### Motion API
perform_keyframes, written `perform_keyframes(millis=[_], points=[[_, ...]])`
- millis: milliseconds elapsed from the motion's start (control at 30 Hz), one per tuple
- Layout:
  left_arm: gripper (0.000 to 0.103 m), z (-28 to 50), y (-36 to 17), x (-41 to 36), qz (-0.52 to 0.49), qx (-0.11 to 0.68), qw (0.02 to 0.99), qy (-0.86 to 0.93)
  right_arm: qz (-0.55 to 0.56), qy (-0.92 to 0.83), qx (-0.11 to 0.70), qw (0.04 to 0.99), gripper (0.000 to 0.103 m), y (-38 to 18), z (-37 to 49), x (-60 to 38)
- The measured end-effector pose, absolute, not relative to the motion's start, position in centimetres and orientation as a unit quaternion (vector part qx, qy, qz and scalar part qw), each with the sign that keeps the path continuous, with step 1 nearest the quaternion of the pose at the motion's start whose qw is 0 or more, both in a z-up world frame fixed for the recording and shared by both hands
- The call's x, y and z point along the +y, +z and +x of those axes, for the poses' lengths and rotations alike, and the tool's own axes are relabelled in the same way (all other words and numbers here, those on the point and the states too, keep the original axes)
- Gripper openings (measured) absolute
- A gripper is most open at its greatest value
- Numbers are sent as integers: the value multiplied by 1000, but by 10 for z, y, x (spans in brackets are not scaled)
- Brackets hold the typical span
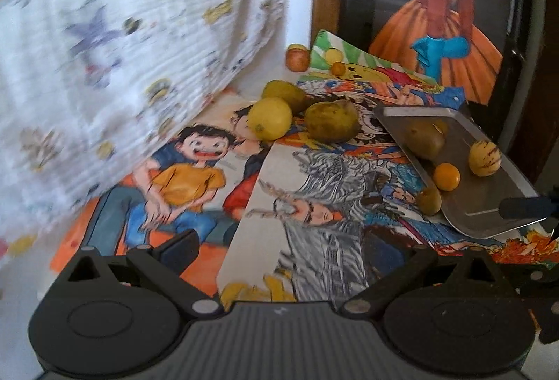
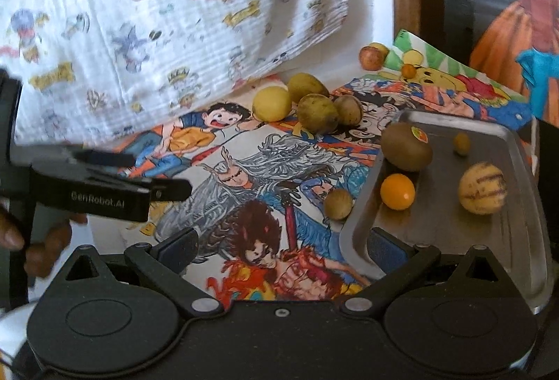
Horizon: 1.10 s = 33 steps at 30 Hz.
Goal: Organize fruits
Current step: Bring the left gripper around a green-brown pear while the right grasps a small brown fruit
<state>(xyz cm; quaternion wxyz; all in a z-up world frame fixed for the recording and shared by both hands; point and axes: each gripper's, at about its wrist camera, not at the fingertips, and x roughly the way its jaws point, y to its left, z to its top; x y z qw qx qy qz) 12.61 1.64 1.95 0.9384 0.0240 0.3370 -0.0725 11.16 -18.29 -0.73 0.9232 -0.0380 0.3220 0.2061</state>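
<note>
While the left gripper [image 2: 167, 188] hovers empty with jaws parted over the comic-print table [image 2: 244, 163], a lemon [image 2: 271, 103] and three dull green fruits [image 2: 317, 112] cluster behind. Rightward, the right gripper [image 2: 283, 245], spread wide and empty, faces the metal tray [image 2: 454, 216] holding a kiwi [image 2: 406, 147], an orange fruit [image 2: 397, 191] and a striped yellow melon [image 2: 482, 188].

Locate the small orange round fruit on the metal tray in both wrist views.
Left wrist: orange fruit right of centre, near the tray's left rim.
Right wrist: orange fruit right of centre, inside the tray's left rim.
Shared landmark: striped yellow fruit just to its right.
</note>
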Motion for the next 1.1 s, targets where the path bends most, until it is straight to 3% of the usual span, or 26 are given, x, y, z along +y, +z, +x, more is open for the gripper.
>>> perform_keyframes(millis=[433,767,1100], points=[[103,198,23,-25,158,270,936,-159,-94,238,332,908,98,-23,164,-188],[102,245,9,-51,256,253,912,-197,-130,254,343,895,77,-30,194,-189],[100,278,-7,-68,271,265,901,-212,-161,259,328,894,56,-34,197,-190]])
